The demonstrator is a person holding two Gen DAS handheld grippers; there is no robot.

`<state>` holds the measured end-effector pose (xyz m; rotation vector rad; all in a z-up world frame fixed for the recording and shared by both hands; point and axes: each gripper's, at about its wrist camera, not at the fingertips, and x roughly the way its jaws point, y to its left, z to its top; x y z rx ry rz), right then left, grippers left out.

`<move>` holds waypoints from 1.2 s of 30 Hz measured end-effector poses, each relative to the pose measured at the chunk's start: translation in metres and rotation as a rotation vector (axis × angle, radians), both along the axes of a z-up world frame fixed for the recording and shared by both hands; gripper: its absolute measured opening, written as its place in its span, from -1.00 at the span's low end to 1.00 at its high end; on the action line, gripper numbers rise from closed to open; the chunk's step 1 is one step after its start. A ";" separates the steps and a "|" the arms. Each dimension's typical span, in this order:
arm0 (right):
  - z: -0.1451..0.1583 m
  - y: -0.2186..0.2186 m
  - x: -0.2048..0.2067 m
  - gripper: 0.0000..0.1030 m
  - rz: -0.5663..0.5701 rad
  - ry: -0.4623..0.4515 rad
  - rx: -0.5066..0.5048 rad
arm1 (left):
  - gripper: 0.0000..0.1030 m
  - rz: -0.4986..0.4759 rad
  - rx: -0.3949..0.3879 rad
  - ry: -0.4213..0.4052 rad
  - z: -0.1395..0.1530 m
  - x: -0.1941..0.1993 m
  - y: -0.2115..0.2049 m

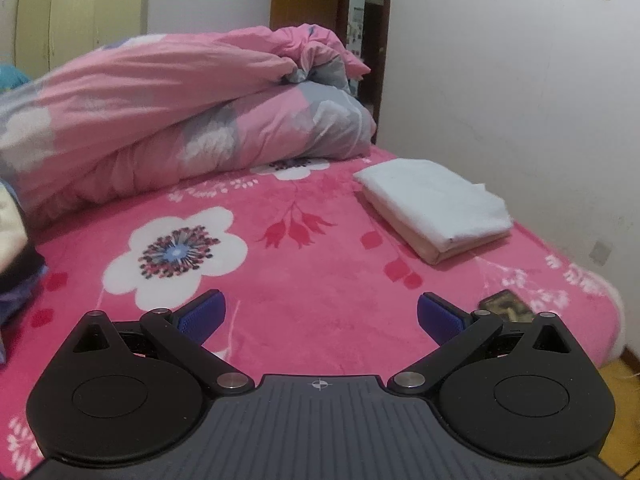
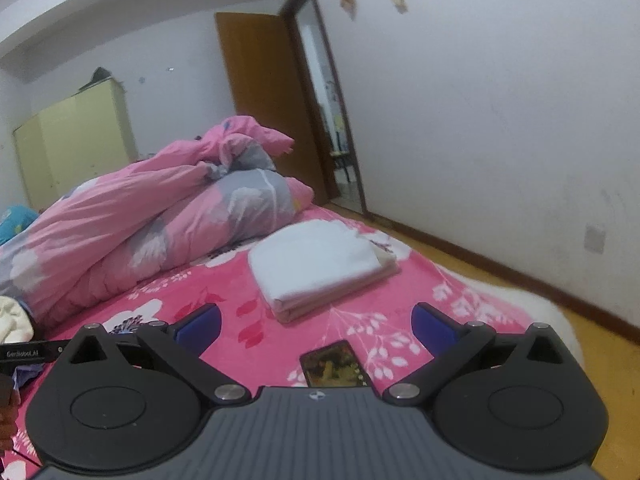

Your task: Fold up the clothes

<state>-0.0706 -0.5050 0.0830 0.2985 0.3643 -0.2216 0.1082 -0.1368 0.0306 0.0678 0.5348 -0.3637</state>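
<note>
A folded white cloth (image 1: pixel 436 208) lies flat on the pink flowered bed (image 1: pixel 304 296), on top of a folded cream one, toward the bed's right edge. The same folded stack (image 2: pixel 320 264) sits ahead of my right gripper. My left gripper (image 1: pixel 322 316) hovers above the bedspread, open, nothing between its blue pads (image 1: pixel 202 316). My right gripper (image 2: pixel 316 326) is open too and holds nothing. More clothes (image 1: pixel 16 240) bunch at the far left edge, mostly cut off.
A rumpled pink and grey quilt (image 1: pixel 180 120) is heaped across the back of the bed. A phone (image 2: pixel 334 364) lies on the bedspread near my right gripper. A white wall (image 1: pixel 520 80) runs along the right side, an open doorway (image 2: pixel 332 120) behind.
</note>
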 end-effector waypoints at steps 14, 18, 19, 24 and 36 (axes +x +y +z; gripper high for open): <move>-0.019 -0.006 0.012 1.00 -0.052 0.045 0.044 | 1.00 0.049 0.100 -0.134 -0.008 -0.004 -0.027; -0.021 -0.002 0.017 1.00 -0.070 0.057 0.036 | 1.00 0.011 0.053 -0.186 -0.008 -0.009 -0.029; -0.022 -0.001 0.018 1.00 -0.077 0.065 0.031 | 1.00 0.002 0.042 -0.191 -0.008 -0.010 -0.030; -0.025 0.007 0.026 1.00 -0.114 0.105 -0.001 | 1.00 -0.029 0.025 -0.145 -0.008 -0.011 -0.039; -0.020 0.040 0.021 1.00 -0.144 0.124 -0.148 | 1.00 0.036 -0.012 -0.003 -0.007 -0.012 -0.044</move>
